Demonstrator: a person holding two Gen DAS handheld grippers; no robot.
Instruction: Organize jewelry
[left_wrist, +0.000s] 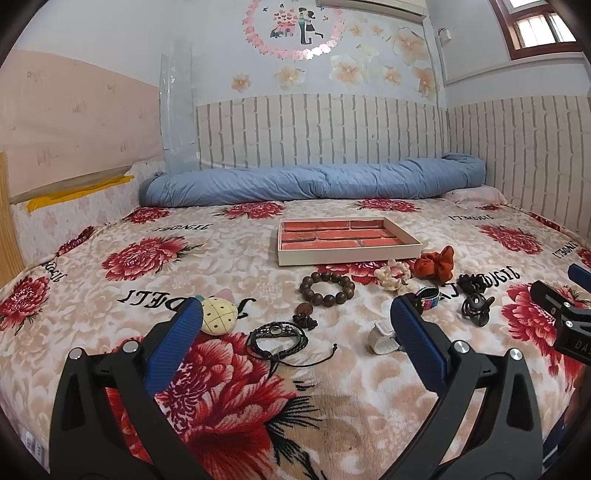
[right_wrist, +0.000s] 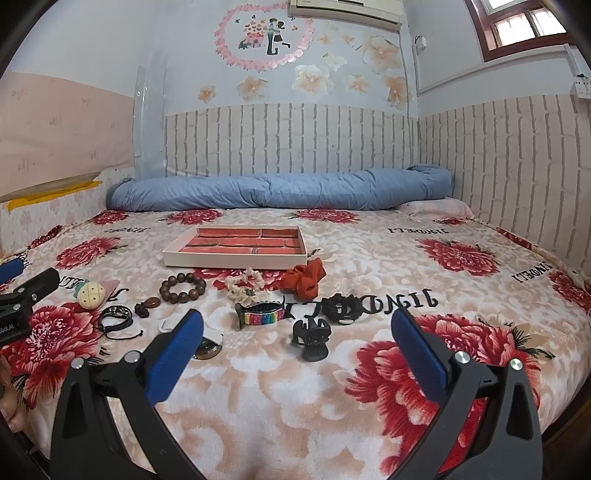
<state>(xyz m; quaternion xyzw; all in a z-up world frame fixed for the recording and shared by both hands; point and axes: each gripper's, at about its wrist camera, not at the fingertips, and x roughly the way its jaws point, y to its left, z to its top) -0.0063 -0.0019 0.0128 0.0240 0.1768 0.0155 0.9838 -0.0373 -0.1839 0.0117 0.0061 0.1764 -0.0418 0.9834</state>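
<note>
A: How did the claws stand?

B: Both gaped wide, nothing between the blue pads. The left gripper (left_wrist: 295, 332) hung above the floral blanket (left_wrist: 229, 413), and the right gripper (right_wrist: 297, 334) hung beside it over the same bed.

A: And the jewelry?

B: Loose on the blanket, none of it in the tray (left_wrist: 349, 254). In the left view the tray lay at twelve o'clock of the scatter. The wooden bead bracelet (left_wrist: 327, 288) lay just below it, and the black cord bracelet (left_wrist: 279, 338) at six o'clock of the beads, between the left claw's pads. A pineapple-shaped plush (left_wrist: 218, 318) sat at nine o'clock, touching the left pad in the picture.

A: To the right?

B: A white shell scrunchie (left_wrist: 392, 277) and a rust-orange scrunchie (left_wrist: 436, 263) lay near the tray's front right corner. In the right view a rainbow woven band (right_wrist: 260, 314) lay at eleven o'clock of a black claw clip (right_wrist: 312, 338), with a black scrunchie (right_wrist: 343, 308) at one o'clock of the clip.
</note>
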